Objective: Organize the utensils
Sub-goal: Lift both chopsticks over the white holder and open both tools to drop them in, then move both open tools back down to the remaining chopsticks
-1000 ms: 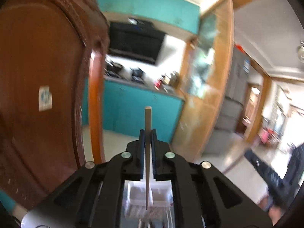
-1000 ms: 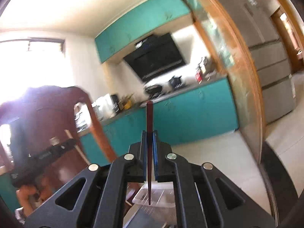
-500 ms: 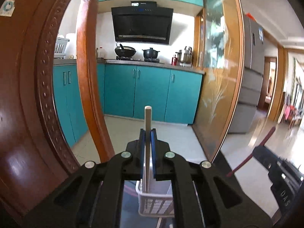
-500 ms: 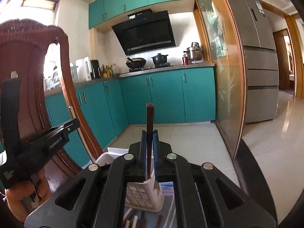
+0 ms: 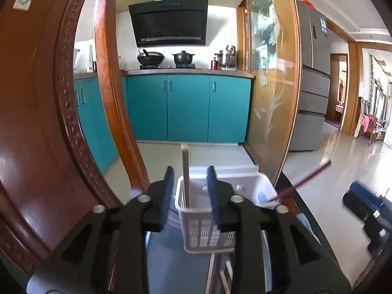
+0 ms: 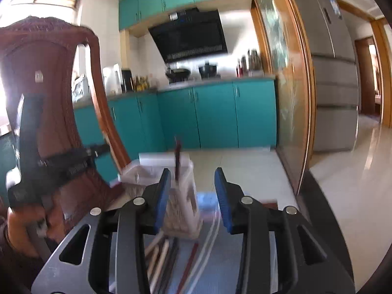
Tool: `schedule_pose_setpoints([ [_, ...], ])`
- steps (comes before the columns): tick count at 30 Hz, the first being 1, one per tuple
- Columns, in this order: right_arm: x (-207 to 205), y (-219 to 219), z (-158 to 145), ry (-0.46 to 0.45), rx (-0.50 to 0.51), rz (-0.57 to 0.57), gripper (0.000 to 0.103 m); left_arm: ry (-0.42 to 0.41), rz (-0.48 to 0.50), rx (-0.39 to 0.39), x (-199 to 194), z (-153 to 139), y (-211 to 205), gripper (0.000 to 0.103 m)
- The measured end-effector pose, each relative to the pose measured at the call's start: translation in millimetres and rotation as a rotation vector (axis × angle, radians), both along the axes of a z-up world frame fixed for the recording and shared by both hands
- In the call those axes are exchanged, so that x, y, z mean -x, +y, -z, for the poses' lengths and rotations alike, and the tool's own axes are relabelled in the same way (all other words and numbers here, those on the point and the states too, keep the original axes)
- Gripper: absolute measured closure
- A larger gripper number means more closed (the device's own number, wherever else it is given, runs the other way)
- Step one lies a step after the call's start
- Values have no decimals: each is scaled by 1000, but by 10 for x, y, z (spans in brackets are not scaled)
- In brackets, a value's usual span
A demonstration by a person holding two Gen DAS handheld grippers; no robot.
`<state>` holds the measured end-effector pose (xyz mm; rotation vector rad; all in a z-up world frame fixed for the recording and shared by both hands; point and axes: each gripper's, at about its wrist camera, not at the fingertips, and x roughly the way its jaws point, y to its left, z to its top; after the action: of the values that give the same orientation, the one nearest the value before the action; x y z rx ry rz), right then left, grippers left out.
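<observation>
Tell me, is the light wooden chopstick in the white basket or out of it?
In. The light chopstick stands upright inside the white basket, free between the left gripper's opening jaws.

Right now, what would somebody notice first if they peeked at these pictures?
Probably the white basket right in front, with a pale chopstick standing in it between the opening left claw. The right claw is opening too, around a dark red chopstick. Behind are bright teal cupboards.

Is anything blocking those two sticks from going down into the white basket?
Nothing visible. The pale chopstick already stands inside the white basket, and the dark chopstick dips into it too. Both grippers' jaws are opening, pads clear of the sticks.
</observation>
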<state>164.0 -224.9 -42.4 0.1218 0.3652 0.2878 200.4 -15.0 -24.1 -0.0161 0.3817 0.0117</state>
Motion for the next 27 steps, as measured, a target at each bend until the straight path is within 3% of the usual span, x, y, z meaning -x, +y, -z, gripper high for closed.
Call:
schedule_pose_setpoints([
  [6,-395,184,687,382,112,-14,65,142,70,16,21,363,54,67],
  [12,-658,446,1218,630,153,-51,66,276,107,6,23,732,77,67],
  [14,-667,497,1325,665,174,-63,71,340,127,19,-8,846,91,67],
  [16,-645,547,1316,652,190,-81,93,414,155,47,-58,979,108,67],
  [17,-644,550,1301,654,180,-94,95,444,163,56,-79,1032,111,67],
  [22,-614,498,1271,625,236,-17,97,571,179,42,-138,1348,41,67],
  [27,-617,377,1202,631,143,-17,96,628,198,35,-164,1523,-26,67],
])
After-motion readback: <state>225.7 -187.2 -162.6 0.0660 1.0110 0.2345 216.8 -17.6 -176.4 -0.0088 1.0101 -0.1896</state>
